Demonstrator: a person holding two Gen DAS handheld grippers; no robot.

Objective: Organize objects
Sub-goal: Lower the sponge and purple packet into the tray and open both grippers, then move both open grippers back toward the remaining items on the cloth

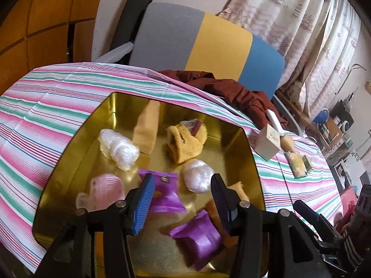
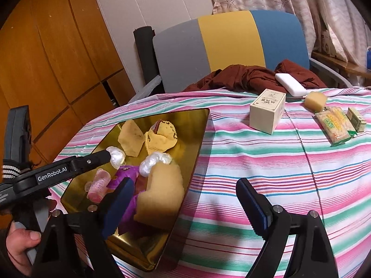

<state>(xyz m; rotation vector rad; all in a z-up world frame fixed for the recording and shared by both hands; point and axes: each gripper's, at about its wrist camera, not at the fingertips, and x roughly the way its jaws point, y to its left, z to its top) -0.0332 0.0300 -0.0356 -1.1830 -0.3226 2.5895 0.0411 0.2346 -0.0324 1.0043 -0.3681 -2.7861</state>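
A gold metal tray [image 1: 69, 162] [image 2: 197, 143] lies on the striped tablecloth. It holds purple packets [image 1: 167, 194], white plastic balls [image 1: 120, 148], a pink roller [image 1: 104, 192], a yellow sponge [image 2: 160, 197], a tan wedge [image 1: 147, 129] and a yellow fuzzy pouch [image 1: 187, 141]. My left gripper [image 1: 183, 199] is open and empty, hovering just above the purple packets. My right gripper [image 2: 185, 199] is open and empty above the tray's right edge. A cream box [image 2: 266, 111], a small sponge [image 2: 315, 100], a green-yellow snack pack [image 2: 336, 125] and a small green box [image 2: 357, 119] lie on the cloth to the right.
A grey, yellow and blue chair [image 2: 227, 44] stands behind the table with a maroon garment [image 2: 250, 76] and a white bar [image 2: 289, 83] on it. Wooden cabinets [image 2: 46, 69] are at left, curtains [image 1: 301, 23] at back right.
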